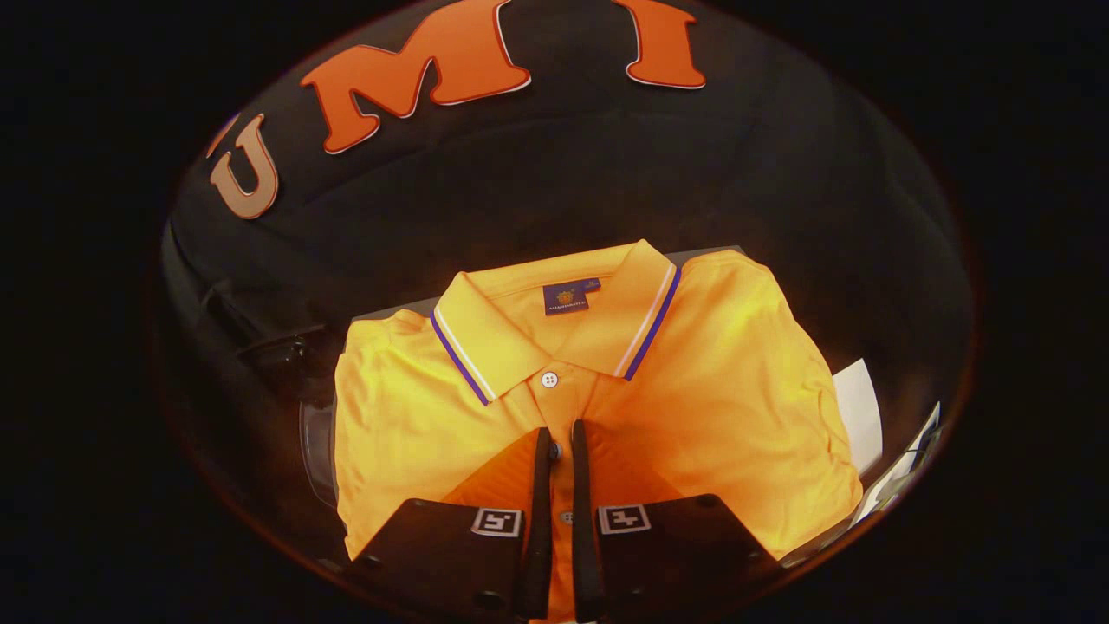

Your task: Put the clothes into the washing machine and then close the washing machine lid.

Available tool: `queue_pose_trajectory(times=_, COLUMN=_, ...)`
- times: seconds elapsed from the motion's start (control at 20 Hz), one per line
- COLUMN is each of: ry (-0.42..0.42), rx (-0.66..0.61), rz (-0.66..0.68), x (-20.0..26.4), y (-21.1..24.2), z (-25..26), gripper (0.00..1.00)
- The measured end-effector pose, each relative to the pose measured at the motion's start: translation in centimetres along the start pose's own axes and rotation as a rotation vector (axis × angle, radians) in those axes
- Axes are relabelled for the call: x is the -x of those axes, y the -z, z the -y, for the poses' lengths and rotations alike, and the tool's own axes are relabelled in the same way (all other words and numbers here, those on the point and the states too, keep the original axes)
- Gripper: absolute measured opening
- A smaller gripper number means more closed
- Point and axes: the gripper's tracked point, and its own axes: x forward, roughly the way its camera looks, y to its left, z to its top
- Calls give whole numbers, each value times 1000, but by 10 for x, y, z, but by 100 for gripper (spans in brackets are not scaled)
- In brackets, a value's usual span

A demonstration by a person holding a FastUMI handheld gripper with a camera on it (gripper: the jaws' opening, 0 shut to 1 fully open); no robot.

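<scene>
A folded orange polo shirt (598, 407) lies front-up on a dark surface; left of the shirt a clear curved edge (314, 451) shows; the gripper (560, 440) sits over the shirt's button placket, its fingers (541, 485) nearly closed with a thin strip of placket between them, though whether they pinch it I cannot tell; right of the shirt lies a white sheet (858, 412).

Shirt (710, 390) covers whatever it lies on; its label (570, 297) too small to read.
</scene>
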Motion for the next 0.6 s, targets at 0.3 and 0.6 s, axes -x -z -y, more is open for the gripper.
queue_pose_trajectory(times=0.3, ry=-145, rx=-169, rz=172, x=11, y=-5, z=-6, gripper=9)
queue_pose_trajectory(times=0.6, ry=-282, rx=-260, rz=365, x=48, y=-28, z=-28, gripper=8)
